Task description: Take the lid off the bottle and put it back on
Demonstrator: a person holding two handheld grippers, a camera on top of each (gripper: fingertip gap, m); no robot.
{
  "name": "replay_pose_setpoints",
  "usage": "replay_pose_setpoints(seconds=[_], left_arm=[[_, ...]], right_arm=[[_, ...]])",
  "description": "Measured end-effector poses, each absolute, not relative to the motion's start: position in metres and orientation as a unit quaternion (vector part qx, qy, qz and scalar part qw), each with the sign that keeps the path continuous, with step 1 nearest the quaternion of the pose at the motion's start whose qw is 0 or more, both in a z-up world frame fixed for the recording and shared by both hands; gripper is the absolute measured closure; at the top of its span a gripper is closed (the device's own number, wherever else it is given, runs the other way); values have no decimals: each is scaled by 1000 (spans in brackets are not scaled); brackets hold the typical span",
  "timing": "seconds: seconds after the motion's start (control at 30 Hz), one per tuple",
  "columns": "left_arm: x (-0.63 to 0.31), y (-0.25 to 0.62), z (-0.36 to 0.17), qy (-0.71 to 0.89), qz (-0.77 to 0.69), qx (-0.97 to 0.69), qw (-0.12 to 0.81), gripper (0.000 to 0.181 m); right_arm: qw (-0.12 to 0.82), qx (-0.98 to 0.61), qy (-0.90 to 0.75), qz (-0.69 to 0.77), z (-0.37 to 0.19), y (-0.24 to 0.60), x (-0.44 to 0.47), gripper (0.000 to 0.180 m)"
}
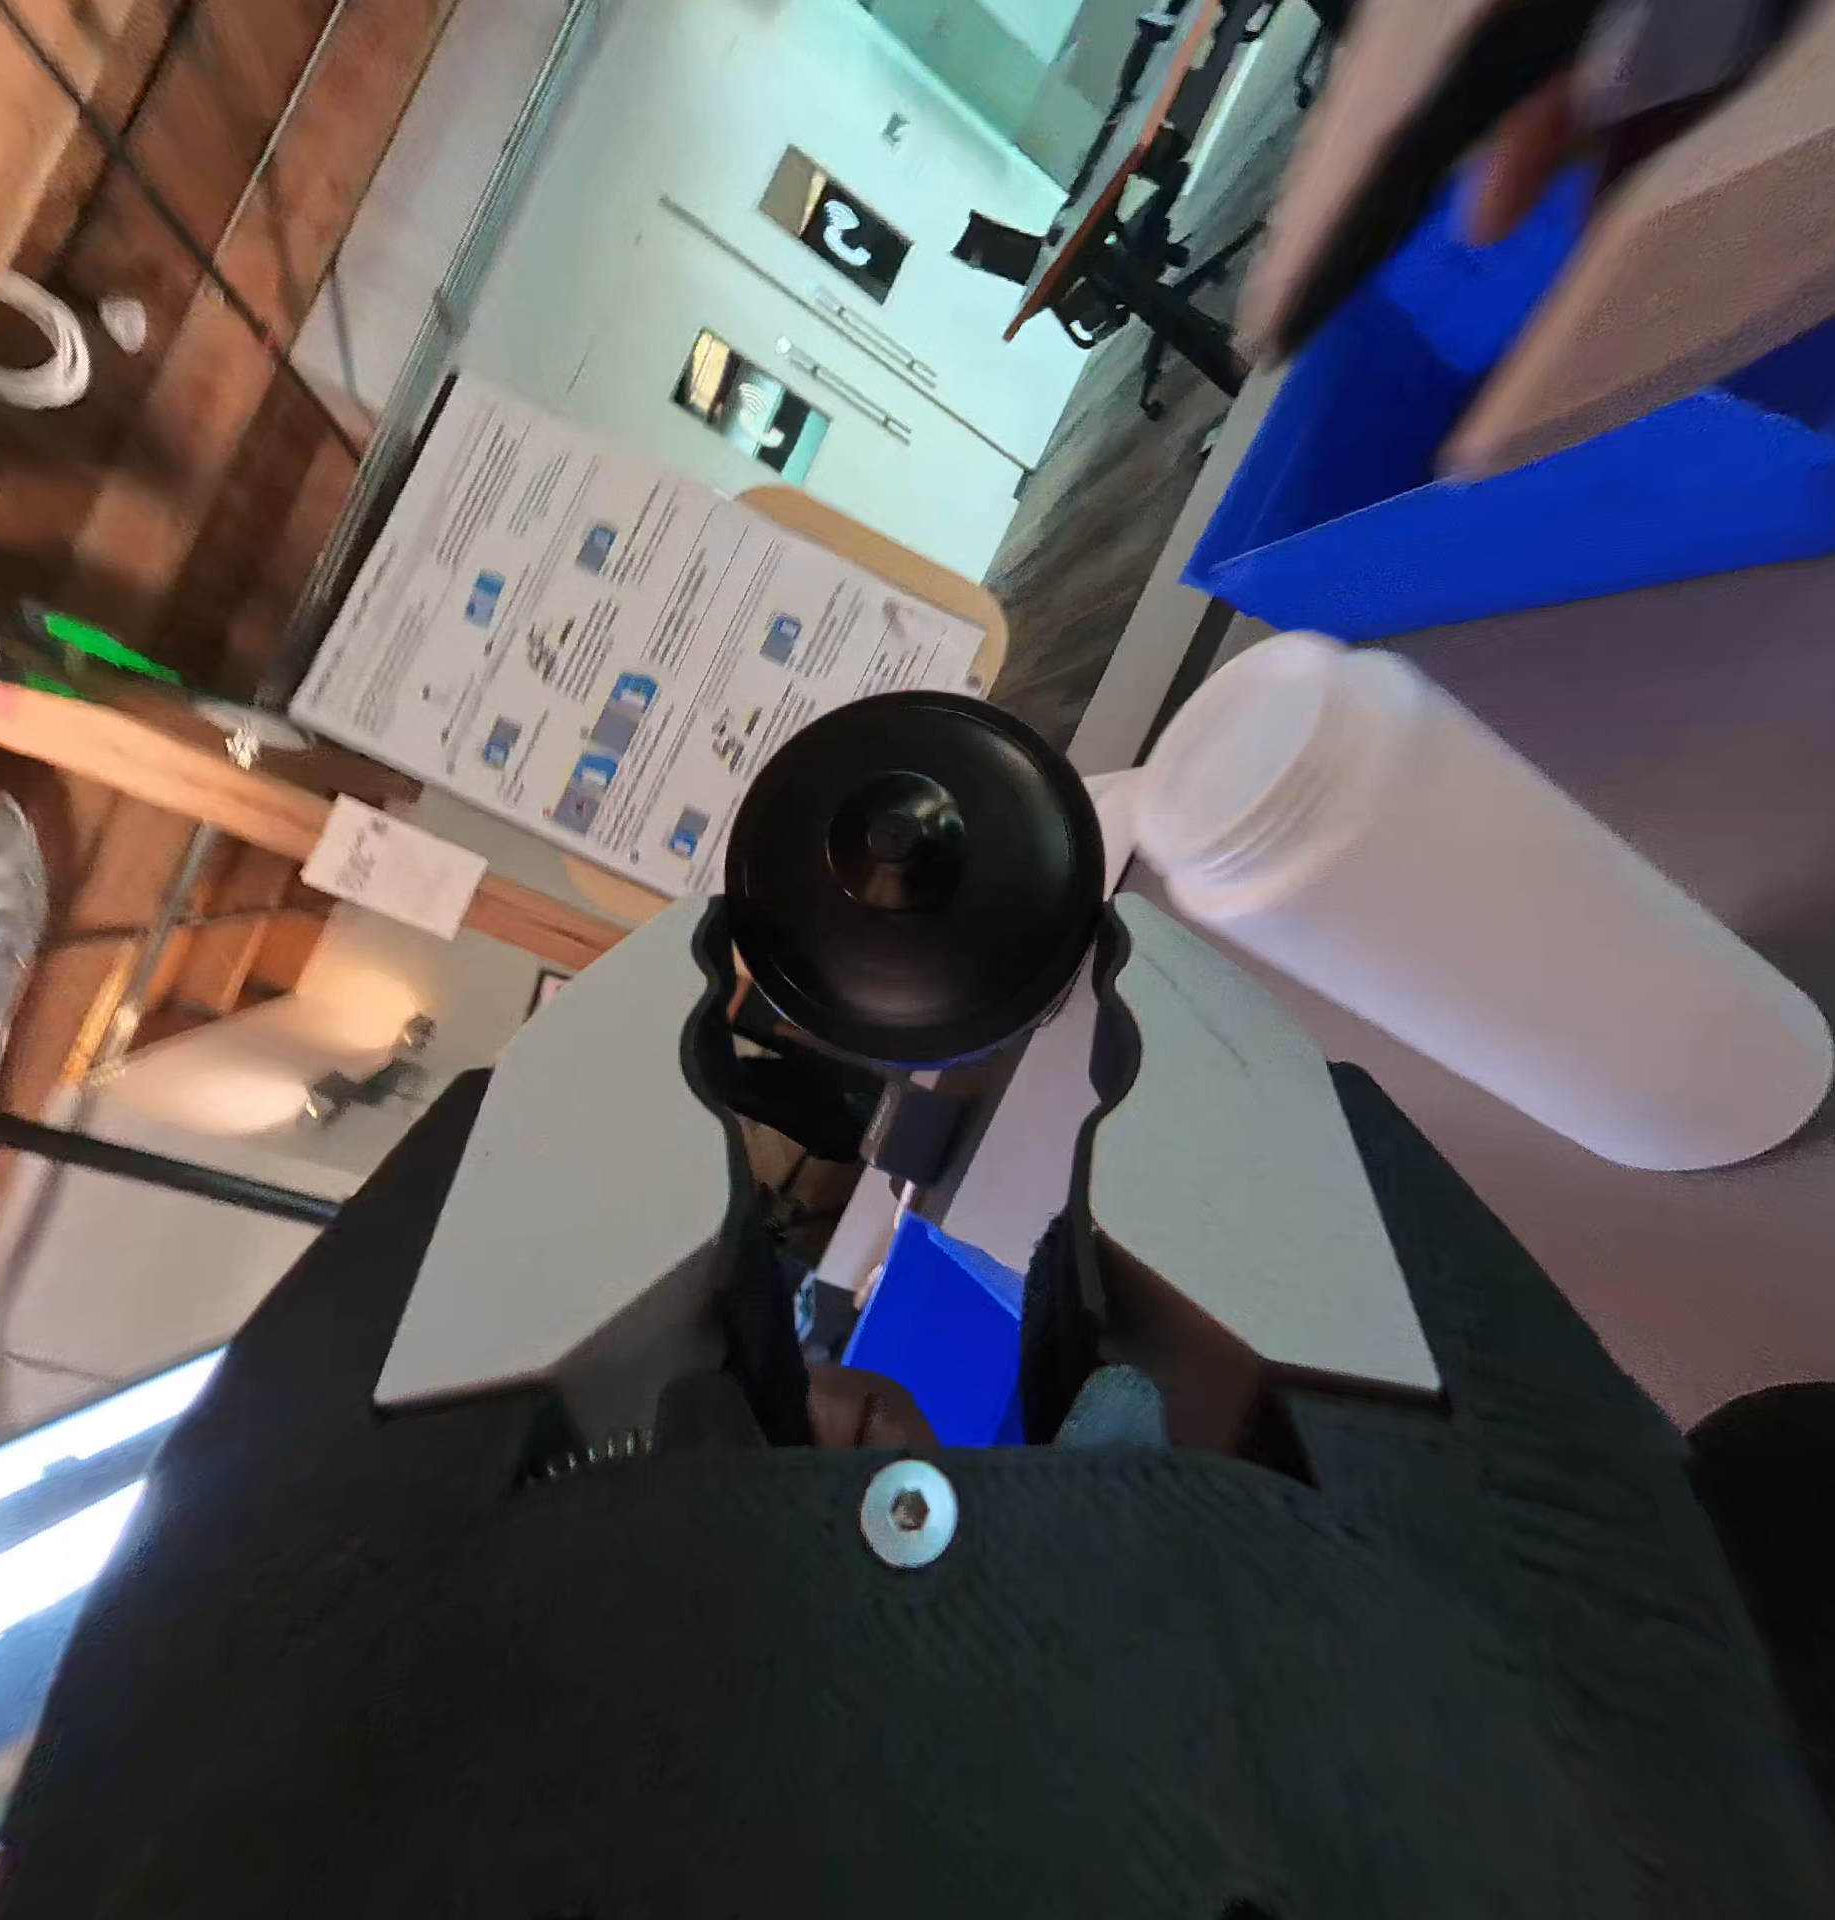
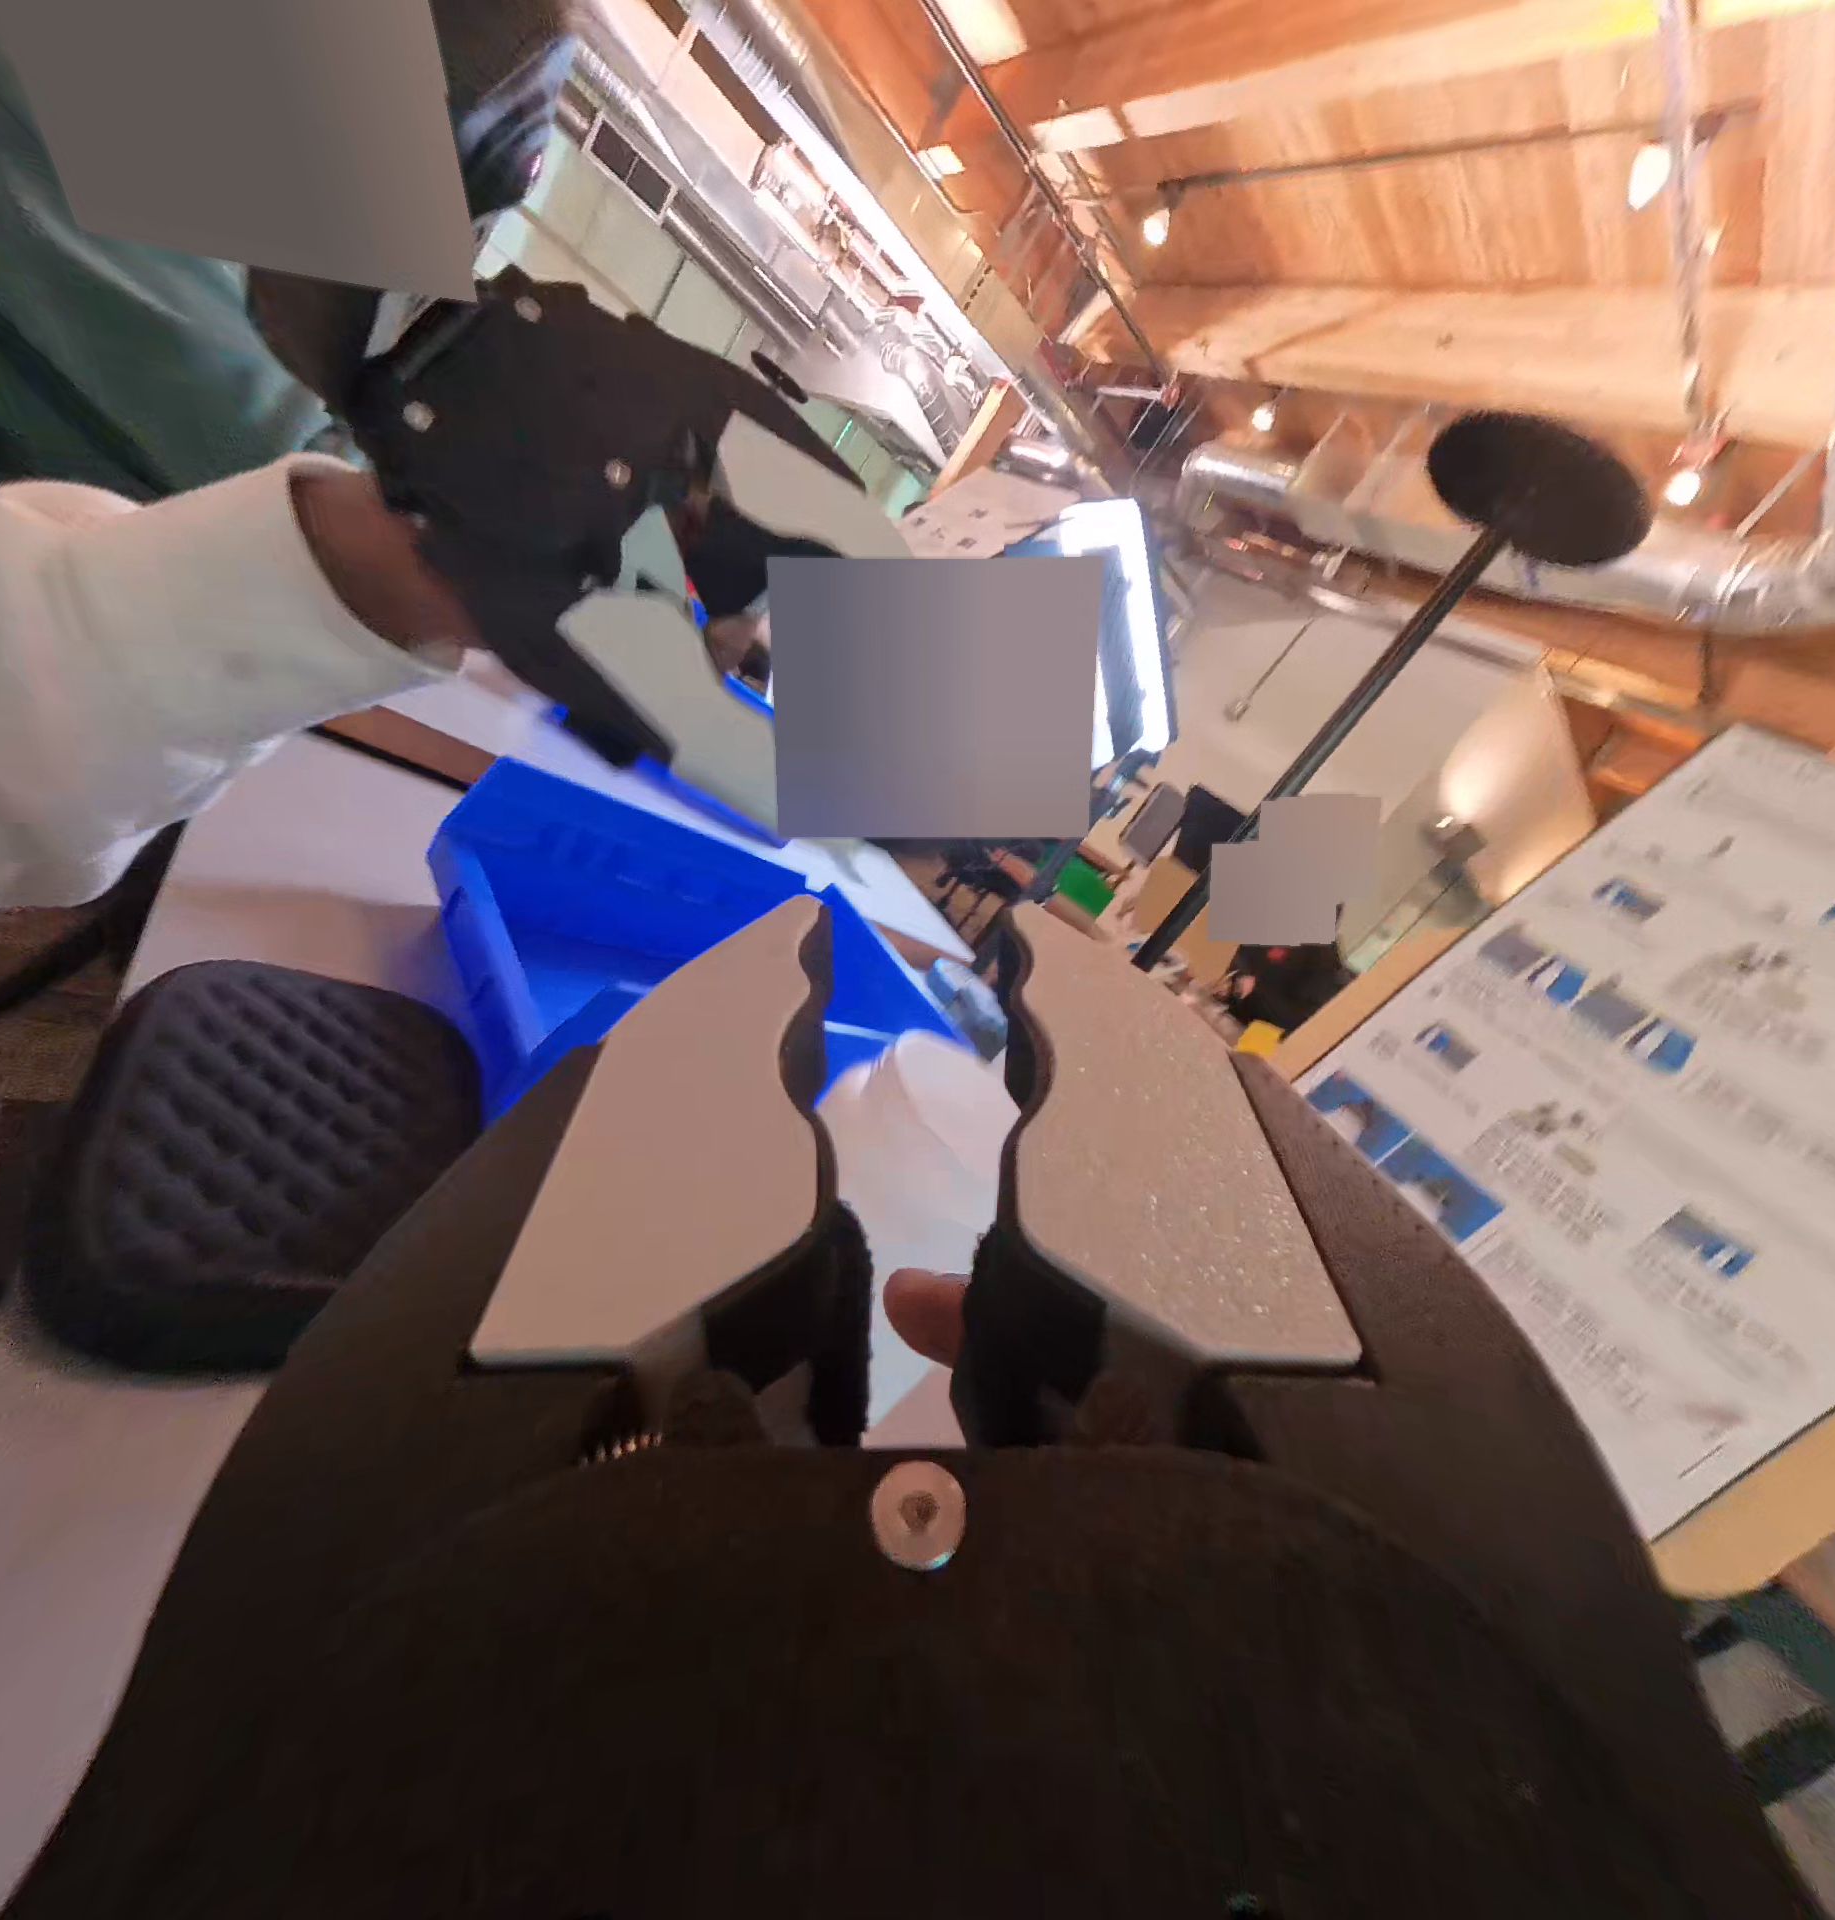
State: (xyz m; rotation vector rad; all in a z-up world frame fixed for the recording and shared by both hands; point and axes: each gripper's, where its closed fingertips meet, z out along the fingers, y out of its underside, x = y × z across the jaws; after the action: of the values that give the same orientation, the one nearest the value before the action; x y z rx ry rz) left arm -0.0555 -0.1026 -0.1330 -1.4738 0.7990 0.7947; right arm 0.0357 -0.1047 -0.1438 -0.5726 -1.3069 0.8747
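My left gripper [image 1: 911, 914] is shut on a round black lid [image 1: 908, 873], held by its rim between the fingertips, with its top facing the camera. The open white translucent bottle [image 1: 1464, 914] stands on the pale table [image 1: 1619, 1299] just right of the lid, apart from it, its threaded neck bare. My right gripper [image 2: 913, 925] is open and empty; a white shape [image 2: 913, 1122] that may be the bottle shows behind the gap. The right gripper shows blurred at the top right of the left wrist view [image 1: 1495, 187]. The left gripper [image 2: 726, 582] shows in the right wrist view, in a white-sleeved hand.
Blue plastic bins [image 1: 1515, 520] [image 2: 601, 894] stand on the table beyond the bottle. A black quilted pad [image 2: 248, 1143] sits at the left. A white poster board [image 1: 632, 644] [image 2: 1619, 1143] stands beyond the table edge.
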Motion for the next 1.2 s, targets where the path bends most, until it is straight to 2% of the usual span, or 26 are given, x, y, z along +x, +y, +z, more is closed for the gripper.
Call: replay_pose_setpoints(seconds=[0.2,0.33,0.4,0.43,0.5,0.57,0.63,0.77,0.93,0.97,1.07,1.2], left_arm=[[-2,-91,-146,421,386,-592,568,114],[12,-88,-151,436,362,-590,575,114],[16,-88,-146,423,336,-580,610,114],[16,-89,-139,402,317,-571,642,107],[13,-92,-124,340,240,-551,723,72],[12,-89,-133,286,100,-575,760,45],[4,-77,-157,225,-3,-616,755,36],[-6,-45,-204,182,-44,-651,735,36],[8,-10,-239,184,-78,-676,710,38],[11,-6,-245,188,-82,-678,706,42],[16,-2,-259,195,-95,-680,701,78],[14,-2,-261,180,-113,-684,698,81]], right_arm=[[709,-224,-602,291,-126,-114,14,152],[723,-209,-623,213,-135,-108,9,157],[723,-205,-626,209,-133,-107,13,157],[722,-211,-623,216,-129,-103,16,158],[705,-236,-624,240,-121,-88,22,157],[665,-276,-631,289,-116,-71,26,158],[602,-316,-640,358,-115,-58,25,158],[465,-372,-658,461,-119,-45,14,157],[348,-401,-690,491,-136,-49,-7,157],[336,-404,-698,487,-140,-50,-11,157],[319,-415,-715,464,-154,-51,-16,157],[304,-427,-719,457,-166,-51,-17,157]])
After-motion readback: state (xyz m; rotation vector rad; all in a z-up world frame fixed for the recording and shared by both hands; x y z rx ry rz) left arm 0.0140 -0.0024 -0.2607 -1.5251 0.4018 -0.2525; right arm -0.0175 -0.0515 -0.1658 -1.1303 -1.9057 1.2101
